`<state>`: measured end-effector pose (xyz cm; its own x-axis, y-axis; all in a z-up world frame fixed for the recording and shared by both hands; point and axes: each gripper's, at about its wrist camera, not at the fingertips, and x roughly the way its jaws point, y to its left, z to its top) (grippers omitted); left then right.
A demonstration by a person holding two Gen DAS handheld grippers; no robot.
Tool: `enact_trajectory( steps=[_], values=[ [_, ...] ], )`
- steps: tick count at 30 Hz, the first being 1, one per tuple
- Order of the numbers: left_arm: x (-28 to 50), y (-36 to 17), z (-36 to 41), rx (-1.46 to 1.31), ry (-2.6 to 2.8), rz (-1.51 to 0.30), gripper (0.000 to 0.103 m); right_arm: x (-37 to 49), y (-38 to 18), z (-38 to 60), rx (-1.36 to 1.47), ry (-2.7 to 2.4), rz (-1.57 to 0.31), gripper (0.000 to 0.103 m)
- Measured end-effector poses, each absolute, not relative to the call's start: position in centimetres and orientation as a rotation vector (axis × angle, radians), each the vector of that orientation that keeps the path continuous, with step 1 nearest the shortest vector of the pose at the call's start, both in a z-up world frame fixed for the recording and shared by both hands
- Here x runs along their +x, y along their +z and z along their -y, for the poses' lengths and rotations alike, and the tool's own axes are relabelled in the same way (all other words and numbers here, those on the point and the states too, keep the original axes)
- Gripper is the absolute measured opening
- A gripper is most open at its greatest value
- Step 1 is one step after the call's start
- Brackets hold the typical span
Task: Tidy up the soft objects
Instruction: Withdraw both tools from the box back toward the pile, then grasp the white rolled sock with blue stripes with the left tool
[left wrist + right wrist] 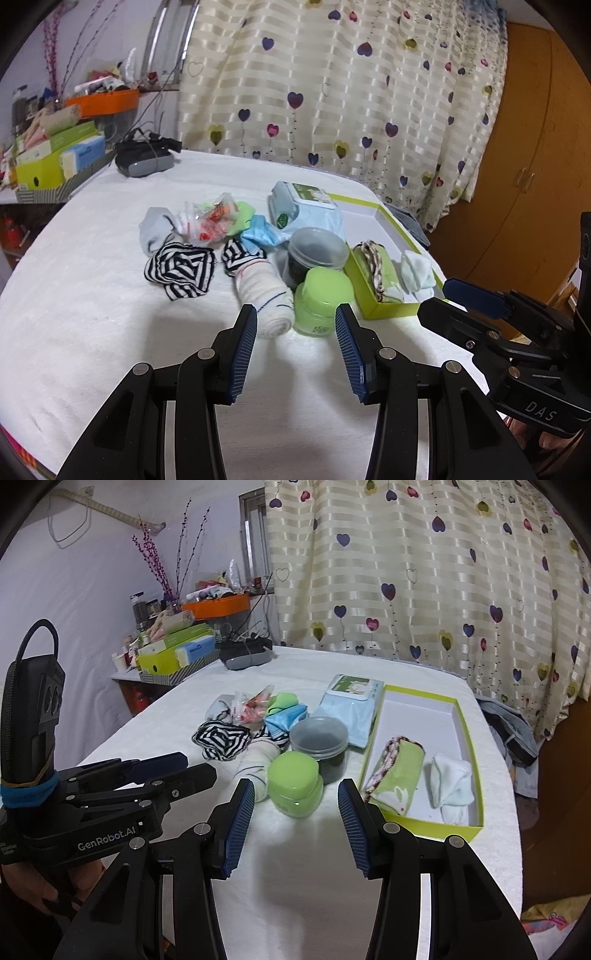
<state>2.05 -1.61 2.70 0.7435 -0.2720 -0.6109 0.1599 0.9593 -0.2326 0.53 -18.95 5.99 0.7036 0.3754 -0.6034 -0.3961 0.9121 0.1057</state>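
Left tool [295,332] at bottom centre of its frame, jaws spread wide, gripping nothing, hovering over white worktop [92,314]. Right tool [295,805] same: bottom centre, released, nothing between the blue ribbed pads [236,823].

Just beyond left tool tips: green-lidded jar [321,302] at frame centre, touching rolled cream sock [266,295] on its left. Sock pale with thin blue lines, lying on its side. Behind jar, clear tub with dark contents [314,254].

Centre-left of frame: crumpled black-and-white striped cloth [181,271], loose and bunched. Second striped piece [240,254] just right of it, at the cream sock's far end. Above those: pale grey sock [157,229], clear plastic packet with red print [208,221], bright green cloth [242,214], light blue cloth [260,232], all piled touching. Wipes pack [306,206] behind, upper centre.

Lime-green box [476,738] at right of right-wrist frame, open, white inside. In its near end: rolled green cloth with patterned edging [399,775] and bundled white sock [452,782], side by side, not clearly touching. Far end of box bare.

Upper left of both frames: grey-black device [144,158] on worktop far edge. Heart-print curtain [424,572] across top.
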Motion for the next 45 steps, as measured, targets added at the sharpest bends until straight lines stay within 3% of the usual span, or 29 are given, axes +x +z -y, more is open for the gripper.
enact_trajectory(
  steps=[32, 37, 40, 45],
  values=[
    [8.7, -1.6, 0.1, -0.299, -0.210, -0.827, 0.044, 4.1, 4.3, 18.1, -0.047, 0.486, -0.720, 0.049],
    [9.9, -2.2, 0.0, -0.333, -0.211, -0.843, 0.046, 4.8, 4.0, 18.4, -0.044, 0.488, -0.729, 0.048],
    [10.4, -2.5, 0.0, -0.351, -0.218, -0.849, 0.053, 5.1, 3.8, 18.4, -0.042, 0.488, -0.732, 0.048],
    [11.5, -3.4, 0.5, -0.367, -0.223, -0.881, 0.053, 5.6, 3.7, 18.5, -0.043, 0.485, -0.735, 0.048]
  ],
)
